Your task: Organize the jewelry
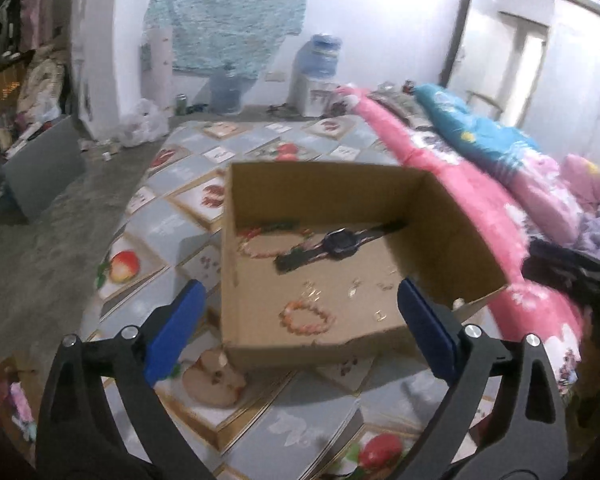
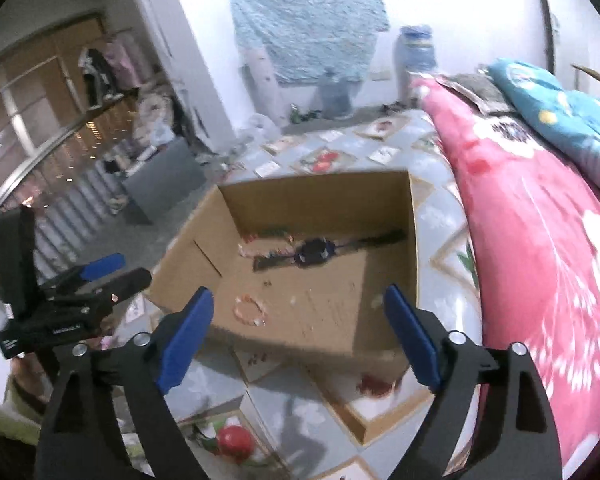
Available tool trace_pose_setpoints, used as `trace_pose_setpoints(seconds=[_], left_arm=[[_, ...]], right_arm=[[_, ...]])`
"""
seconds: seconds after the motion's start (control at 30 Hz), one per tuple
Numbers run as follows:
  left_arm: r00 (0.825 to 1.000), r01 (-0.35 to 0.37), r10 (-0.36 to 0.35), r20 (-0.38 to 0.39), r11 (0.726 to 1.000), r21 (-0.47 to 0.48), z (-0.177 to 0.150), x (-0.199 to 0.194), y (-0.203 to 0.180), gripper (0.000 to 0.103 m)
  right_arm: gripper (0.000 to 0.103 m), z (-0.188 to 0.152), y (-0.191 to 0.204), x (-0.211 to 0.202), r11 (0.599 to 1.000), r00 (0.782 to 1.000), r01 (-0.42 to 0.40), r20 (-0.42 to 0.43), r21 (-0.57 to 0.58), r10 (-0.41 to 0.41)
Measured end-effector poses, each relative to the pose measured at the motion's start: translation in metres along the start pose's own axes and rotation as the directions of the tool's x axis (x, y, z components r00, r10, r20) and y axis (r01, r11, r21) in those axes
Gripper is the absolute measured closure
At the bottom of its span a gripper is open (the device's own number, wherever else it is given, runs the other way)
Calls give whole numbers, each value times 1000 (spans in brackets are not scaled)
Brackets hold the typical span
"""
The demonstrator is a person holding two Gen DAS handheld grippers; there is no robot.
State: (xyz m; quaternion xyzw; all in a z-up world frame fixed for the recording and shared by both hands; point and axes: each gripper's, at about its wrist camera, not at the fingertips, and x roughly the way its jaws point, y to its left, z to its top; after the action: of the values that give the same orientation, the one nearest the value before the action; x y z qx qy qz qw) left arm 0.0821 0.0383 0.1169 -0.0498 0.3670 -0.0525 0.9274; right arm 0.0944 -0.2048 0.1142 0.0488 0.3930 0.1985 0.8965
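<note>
Left gripper (image 1: pixel 300 312): blue fingers (image 1: pixel 180 324) spread wide, nothing between the pads. Right gripper (image 2: pixel 298 316): likewise spread wide, empty. Both point down over the near edge of an open cardboard box (image 1: pixel 452 232) on a fruit-patterned mat (image 1: pixel 160 228).

Just ahead of the claws, on the box floor: a pink bead bracelet (image 1: pixel 308 318) and small gold pieces (image 1: pixel 354 288), too blurred to name. Farther in, near the back wall: a dark wristwatch (image 1: pixel 342 242), more beaded bracelets (image 1: pixel 260 240) beside its strap.

Right of the box: pink floral blanket (image 2: pixel 540 208).

Black grippers (image 1: pixel 302 304), blue finger pads (image 2: pixel 414 340)
</note>
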Motion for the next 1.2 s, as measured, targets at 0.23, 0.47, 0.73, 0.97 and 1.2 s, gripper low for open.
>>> trace_pose_setpoints(seconds=[0.23,0.47,0.73,0.97,1.2], left_arm=[[993,-97,95,-64,995,-38,-18,11,1,9],[982,-172,171,-84,985,-8,-27,19,-5,9],[967,-174,172,-186,985,5,-35,39,-19,9],[933,-206,197,-300,979,2,-41,59,-23,9],[927,-201,190,-322,980,0,-40,62,-24,9]], right_arm=[[12,-26,18,23,987,987,149,-52,-53,-151],[7,-35,20,31,963,962,264,-64,-52,-267],[7,-42,14,45,955,945,293,-138,-39,-296],[7,-42,7,60,961,941,277,-205,13,-269],[7,-42,11,68,960,937,281,-217,9,-272]])
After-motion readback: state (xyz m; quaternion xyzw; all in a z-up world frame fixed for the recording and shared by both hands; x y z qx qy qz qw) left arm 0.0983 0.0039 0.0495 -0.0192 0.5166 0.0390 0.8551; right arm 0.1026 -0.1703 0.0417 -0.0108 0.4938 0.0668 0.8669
